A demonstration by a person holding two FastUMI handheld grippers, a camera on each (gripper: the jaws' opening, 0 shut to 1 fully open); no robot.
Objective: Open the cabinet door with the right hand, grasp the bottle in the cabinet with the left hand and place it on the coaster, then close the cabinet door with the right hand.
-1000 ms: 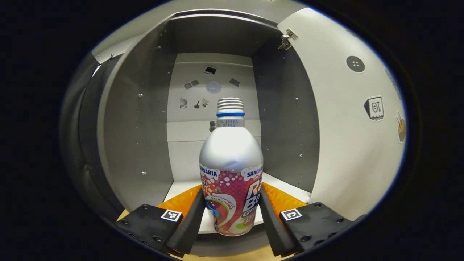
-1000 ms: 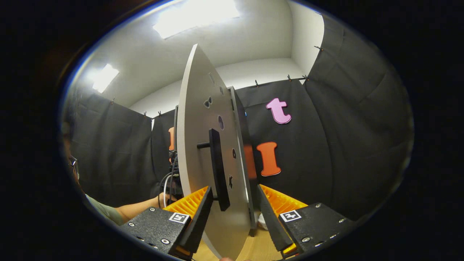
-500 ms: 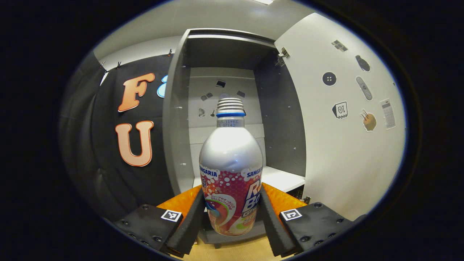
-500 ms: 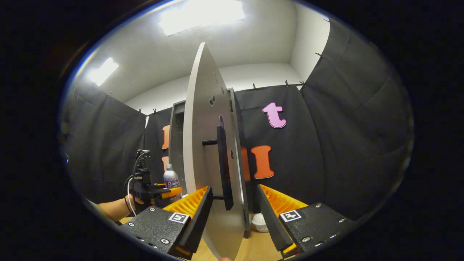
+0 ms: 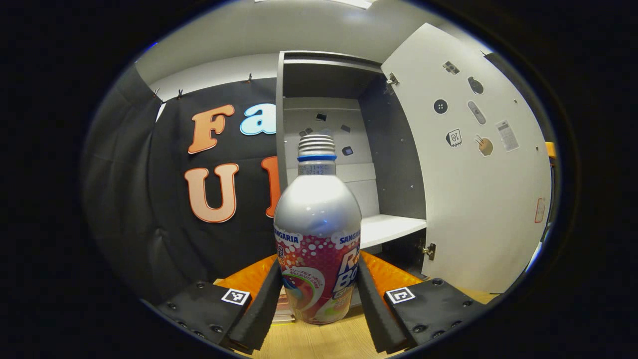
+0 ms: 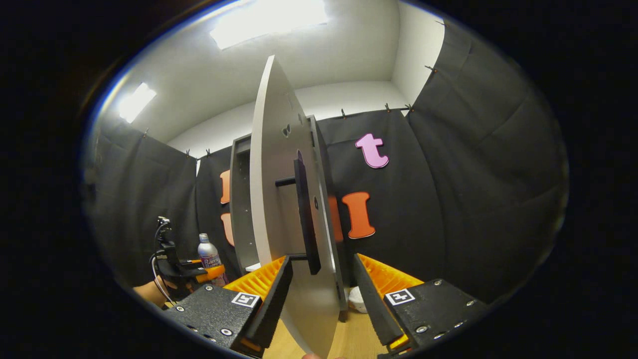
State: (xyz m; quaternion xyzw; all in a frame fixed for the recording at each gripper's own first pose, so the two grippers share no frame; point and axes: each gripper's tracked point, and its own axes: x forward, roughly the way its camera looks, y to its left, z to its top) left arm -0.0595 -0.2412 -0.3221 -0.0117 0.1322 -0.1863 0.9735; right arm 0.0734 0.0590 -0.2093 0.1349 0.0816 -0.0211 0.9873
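A silver bottle [image 5: 317,239] with a pink label and blue neck ring stands upright between the fingers of my left gripper [image 5: 317,259], which is shut on it, outside the cabinet [image 5: 329,149] and low over the wooden table [image 5: 319,341]. A pale round edge [image 5: 280,311] peeks out beside its base, mostly hidden. The white door [image 5: 473,174] hangs open at the right. In the right gripper view the door [image 6: 271,199] is seen edge-on, its black bar handle [image 6: 304,214] between the fingers of my open right gripper [image 6: 322,258]. The bottle [image 6: 207,252] appears far left there.
The cabinet's white shelf [image 5: 389,229] is bare, with small stickers on its back wall. Black cloth walls close the booth on all sides. A small white object [image 6: 356,299] lies on the table by the cabinet's foot. A hand [image 6: 147,294] holds the left gripper.
My left gripper has drawn back out of the cabinet with the bottle and shifted left, now over the table. The right gripper stays astride the door with little change.
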